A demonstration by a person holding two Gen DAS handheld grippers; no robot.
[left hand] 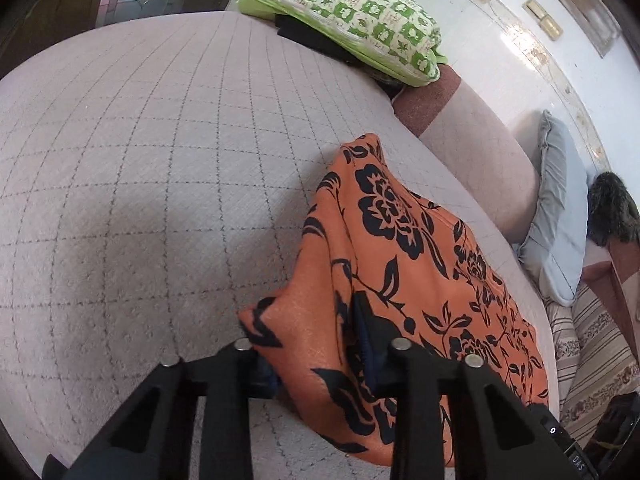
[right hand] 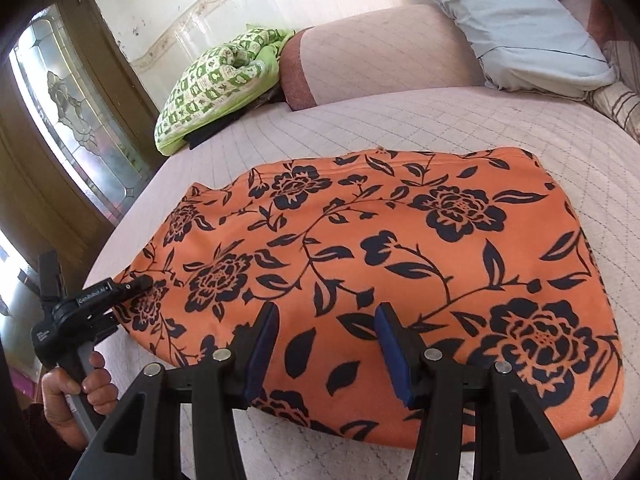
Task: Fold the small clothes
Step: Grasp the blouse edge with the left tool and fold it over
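Garment (right hand: 360,264) lies on bed (left hand: 140,168); quilt (right hand: 216,80) seemingly behind it.

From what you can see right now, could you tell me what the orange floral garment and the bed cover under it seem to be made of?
Orange floral garment: apparently soft matte fabric, maybe brushed knit; fuzzy, no sheen, dark printed flowers. Bed cover: quilted matte textile, likely cotton or blend; stitched grid lines, woven-looking texture.

Matt orange floral cloth (right hand: 400,248) on quilted bedspread (left hand: 140,180)

Bright daylight, wall glare, fisheye warp
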